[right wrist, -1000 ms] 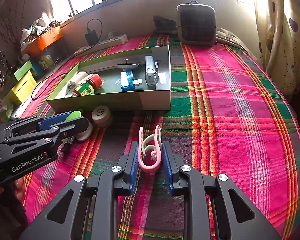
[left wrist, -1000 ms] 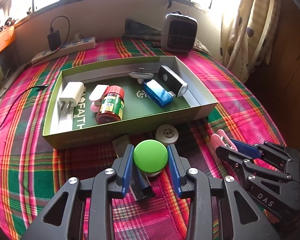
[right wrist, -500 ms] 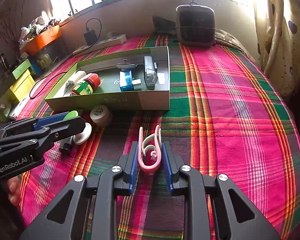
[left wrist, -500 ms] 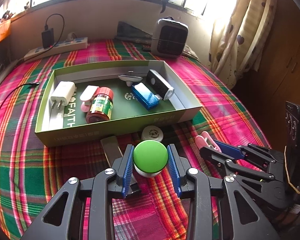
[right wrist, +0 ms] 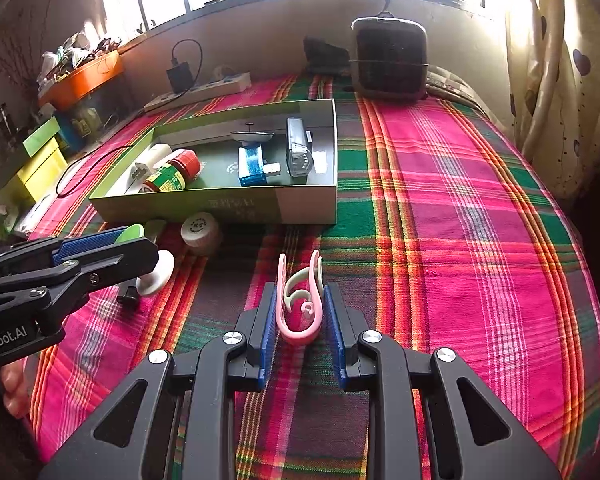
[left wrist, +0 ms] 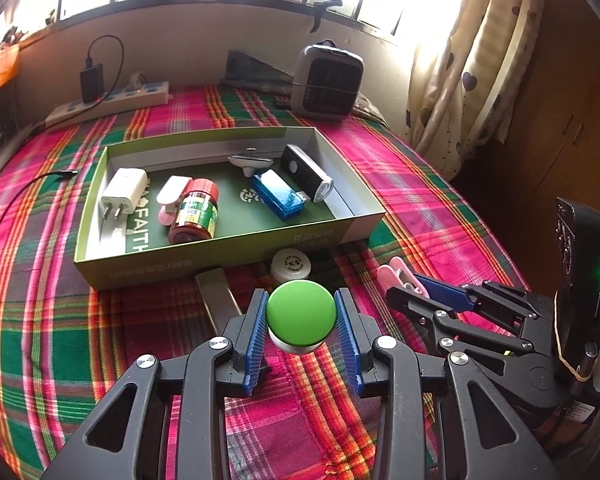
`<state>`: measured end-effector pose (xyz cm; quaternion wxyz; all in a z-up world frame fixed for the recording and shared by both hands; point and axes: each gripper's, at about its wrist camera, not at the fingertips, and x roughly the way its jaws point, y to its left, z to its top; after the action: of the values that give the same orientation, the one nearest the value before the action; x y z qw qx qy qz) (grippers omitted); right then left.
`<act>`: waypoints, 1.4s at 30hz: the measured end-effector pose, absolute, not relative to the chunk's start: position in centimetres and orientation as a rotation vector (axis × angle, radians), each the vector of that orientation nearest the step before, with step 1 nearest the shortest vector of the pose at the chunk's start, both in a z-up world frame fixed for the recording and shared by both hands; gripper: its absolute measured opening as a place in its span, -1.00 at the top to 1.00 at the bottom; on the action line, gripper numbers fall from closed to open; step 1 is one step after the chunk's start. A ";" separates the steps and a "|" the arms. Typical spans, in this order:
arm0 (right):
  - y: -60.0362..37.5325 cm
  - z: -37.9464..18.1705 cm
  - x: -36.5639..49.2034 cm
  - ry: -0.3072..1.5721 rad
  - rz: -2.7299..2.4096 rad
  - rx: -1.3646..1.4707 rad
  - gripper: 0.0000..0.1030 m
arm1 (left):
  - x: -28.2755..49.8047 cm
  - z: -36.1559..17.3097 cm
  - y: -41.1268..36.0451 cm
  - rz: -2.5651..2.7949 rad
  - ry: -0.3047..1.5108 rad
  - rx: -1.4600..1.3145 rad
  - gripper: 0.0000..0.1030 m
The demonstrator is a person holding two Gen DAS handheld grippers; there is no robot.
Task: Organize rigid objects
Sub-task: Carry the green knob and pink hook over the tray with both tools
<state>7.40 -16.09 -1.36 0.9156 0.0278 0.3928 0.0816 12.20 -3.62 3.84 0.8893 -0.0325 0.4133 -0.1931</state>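
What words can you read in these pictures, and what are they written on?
"FAITH" in white, on the floor of the green box.
"nRobot.AI", its start cut off by the frame, on the left gripper.
Print on the box's front wall: too faint to read.
Label on the red-lidded jar: too small to read.
Stamp on the round white cap: blurred.

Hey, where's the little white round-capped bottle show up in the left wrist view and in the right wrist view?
Left wrist view: the white bottle sits at centre, just in front of the green box, beyond the green-topped object in the left hand-held gripper.
Right wrist view: the white bottle is left of centre, against the green box's front wall.
Shared landmark: the red-lidded jar inside the box.
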 end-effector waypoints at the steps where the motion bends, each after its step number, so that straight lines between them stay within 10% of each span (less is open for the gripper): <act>1: -16.0 -1.3 7.3 0.805 0.168 0.054 0.53 | 12.1 3.9 -3.6 -0.399 0.856 -0.067 0.36; 42: -14.2 3.7 6.9 0.662 0.223 0.023 0.53 | 12.7 8.5 2.2 -0.282 0.745 -0.089 0.36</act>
<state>6.92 -14.21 3.72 0.9395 0.0113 0.3245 0.1094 12.66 2.16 8.49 0.9207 -0.0435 0.3628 -0.1372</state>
